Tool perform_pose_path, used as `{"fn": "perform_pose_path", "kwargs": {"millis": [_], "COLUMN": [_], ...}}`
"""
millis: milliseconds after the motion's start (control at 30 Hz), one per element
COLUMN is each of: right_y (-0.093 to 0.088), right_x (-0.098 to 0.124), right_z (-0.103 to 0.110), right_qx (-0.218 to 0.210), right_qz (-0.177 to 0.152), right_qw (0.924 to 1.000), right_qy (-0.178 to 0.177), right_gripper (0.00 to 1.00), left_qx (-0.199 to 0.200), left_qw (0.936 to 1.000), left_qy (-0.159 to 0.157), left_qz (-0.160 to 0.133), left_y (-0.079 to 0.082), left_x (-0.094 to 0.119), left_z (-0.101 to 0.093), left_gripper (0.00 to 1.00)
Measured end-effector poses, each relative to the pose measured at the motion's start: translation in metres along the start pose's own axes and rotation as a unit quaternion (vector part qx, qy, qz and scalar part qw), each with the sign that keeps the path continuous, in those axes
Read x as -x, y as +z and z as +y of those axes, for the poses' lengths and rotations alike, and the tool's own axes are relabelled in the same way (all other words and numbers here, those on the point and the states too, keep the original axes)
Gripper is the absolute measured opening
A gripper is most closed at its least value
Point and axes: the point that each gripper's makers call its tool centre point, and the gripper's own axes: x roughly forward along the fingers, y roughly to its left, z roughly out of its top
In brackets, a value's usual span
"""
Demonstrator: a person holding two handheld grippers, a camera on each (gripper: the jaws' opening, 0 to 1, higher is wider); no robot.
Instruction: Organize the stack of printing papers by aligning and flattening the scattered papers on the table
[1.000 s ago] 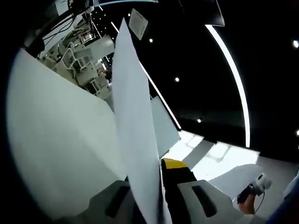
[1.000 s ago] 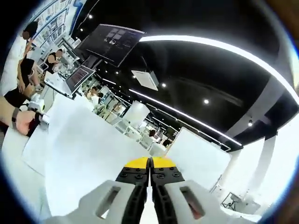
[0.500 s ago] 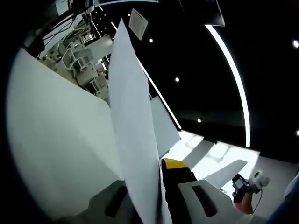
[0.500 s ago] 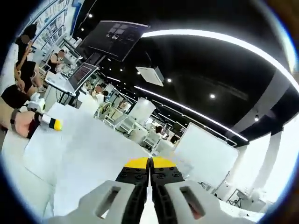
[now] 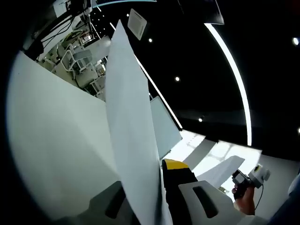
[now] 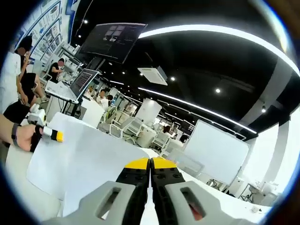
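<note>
Between both closed grippers you hold the paper stack in the air. Keep the left gripper and right gripper level, then lower the stack evenly toward six o'clock.

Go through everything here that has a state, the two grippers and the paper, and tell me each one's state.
left gripper: shut on the paper, sheets edge-on between its jaws.
right gripper: shut on the paper, jaws pressed together.
paper: lifted, held at both ends, spread wide.

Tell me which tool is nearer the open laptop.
Left, likely. The left tool sits just below the laptop; the right tool is off to its right.
</note>
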Motion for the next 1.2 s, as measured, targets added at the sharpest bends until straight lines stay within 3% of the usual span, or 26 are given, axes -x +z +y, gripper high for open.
{"fn": "perform_pose_path", "kwargs": {"millis": [1200], "right_y": [-0.013], "right_x": [-0.051], "right_z": [0.005], "right_qx": [-0.03], "right_qz": [0.023], "right_qw": [0.9993], "right_qy": [-0.002], "right_gripper": [0.0], "left_qx": [-0.012], "left_qw": [0.9999], "left_qy": [-0.001], "left_qz": [0.008], "left_y": [-0.001], "left_x": [-0.003], "left_z": [-0.001], "left_gripper": [0.09]}}
